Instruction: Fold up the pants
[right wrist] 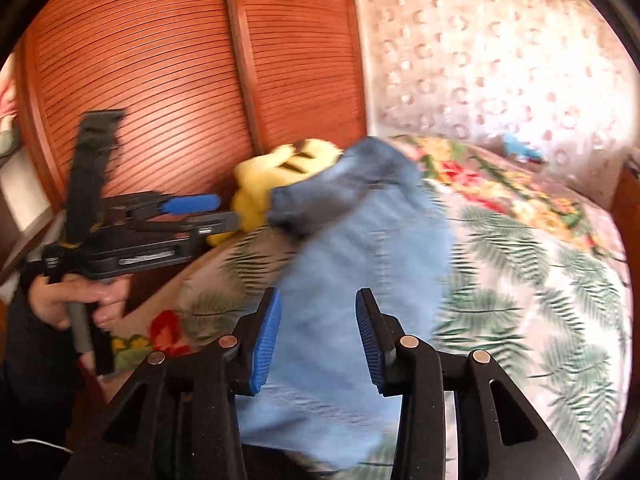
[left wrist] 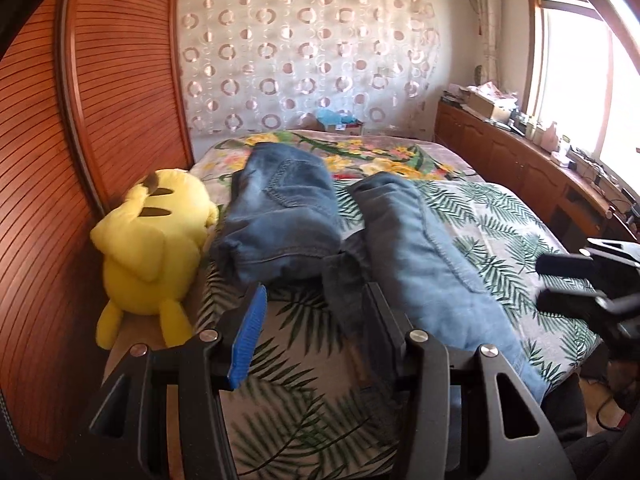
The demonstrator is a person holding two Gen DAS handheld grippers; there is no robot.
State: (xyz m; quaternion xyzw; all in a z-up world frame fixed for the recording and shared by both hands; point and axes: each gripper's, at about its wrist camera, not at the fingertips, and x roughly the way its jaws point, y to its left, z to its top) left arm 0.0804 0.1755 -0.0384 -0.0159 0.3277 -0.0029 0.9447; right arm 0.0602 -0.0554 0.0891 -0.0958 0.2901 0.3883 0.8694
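Both my grippers are up over the near edge of the bed (left wrist: 500, 216), and neither has cloth in it. My left gripper (left wrist: 316, 312) stands with its jaws spread wide, nothing between the pads, and my right gripper (right wrist: 318, 336) is just the same, parted and empty, with pale denim showing through the gap below it.

The pants (left wrist: 420, 248) lie on the leaf-print cover, running away from me toward the far wall. One leg is bunched up and doubled on the left, just beside the yellow plush toy (left wrist: 148, 240). The other leg stretches long and diagonal, its hem reaching the near right edge of the mattress. The dark rumpled crotch sits between them, right ahead of my left jaws.

So the long axis points away and slightly leftward from my right gripper, and that straight leg's hem is nearer my right side. The right view is smeared with motion, so exactly how close the pads are to the cloth I cannot tell.

My call: right takes the near hem, left takes the bunched leg or the waist end by the plush, since each is already on its own side
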